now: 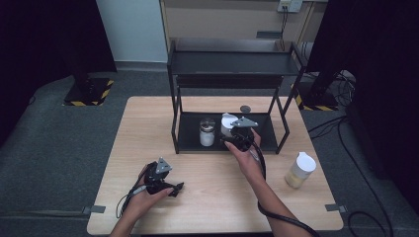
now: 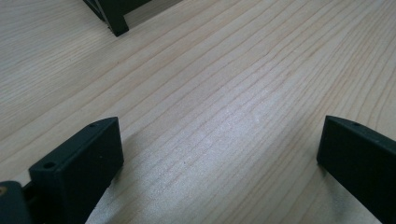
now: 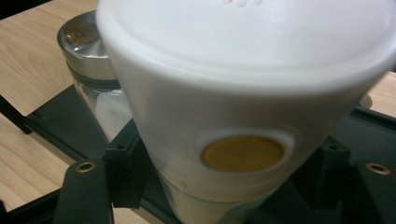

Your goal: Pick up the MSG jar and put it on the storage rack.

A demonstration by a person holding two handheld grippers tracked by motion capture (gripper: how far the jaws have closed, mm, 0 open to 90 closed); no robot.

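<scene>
While gripped, white-capped jar (image 3: pixel 243 116) beside glass jar (image 3: pixel 100 88)

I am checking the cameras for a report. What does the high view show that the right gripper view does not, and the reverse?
High view alone: the whole rack with its upper shelf, a second white-lidded jar on the table at the right, and the left tongs resting near the front edge.

Right gripper view alone: a round yellow spot on the side of the white lid, with a black jaw pressed at each side of the jar below.

Both: the white-lidded jar in the right tongs, the metal-lidded glass jar beside it, and the rack's bottom shelf.
</scene>
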